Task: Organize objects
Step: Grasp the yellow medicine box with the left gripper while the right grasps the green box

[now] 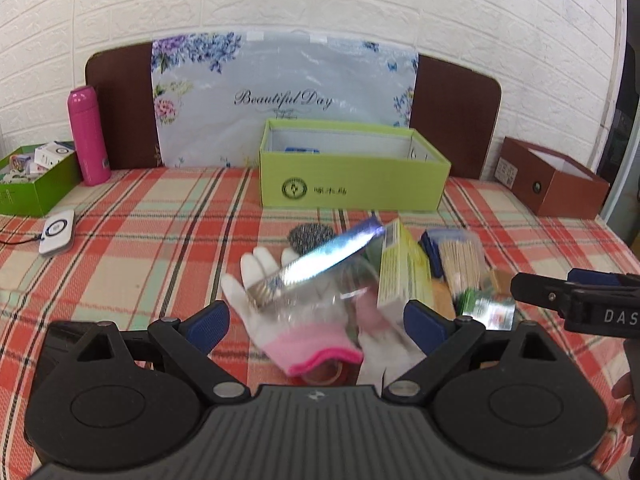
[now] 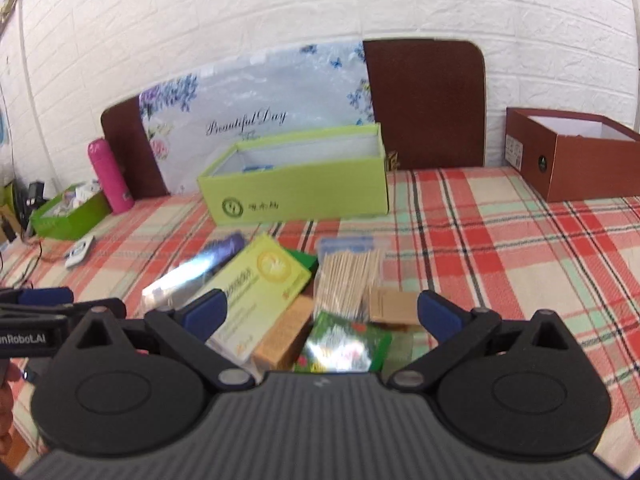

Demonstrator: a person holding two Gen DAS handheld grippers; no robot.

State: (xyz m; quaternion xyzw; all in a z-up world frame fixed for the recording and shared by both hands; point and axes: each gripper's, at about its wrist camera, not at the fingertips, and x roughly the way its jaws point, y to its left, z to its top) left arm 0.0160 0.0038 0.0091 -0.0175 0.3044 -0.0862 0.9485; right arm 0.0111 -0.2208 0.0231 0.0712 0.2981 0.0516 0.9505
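My left gripper [image 1: 316, 316] hangs with jaws spread wide above a white glove [image 1: 280, 320] with a pink cuff. My right gripper [image 2: 320, 312], equally wide, hovers over the toothpick bag [image 2: 348, 276] and yellow-green carton [image 2: 260, 280] heaped on the bench [image 2: 500, 248], near the lime box [image 2: 296, 192].
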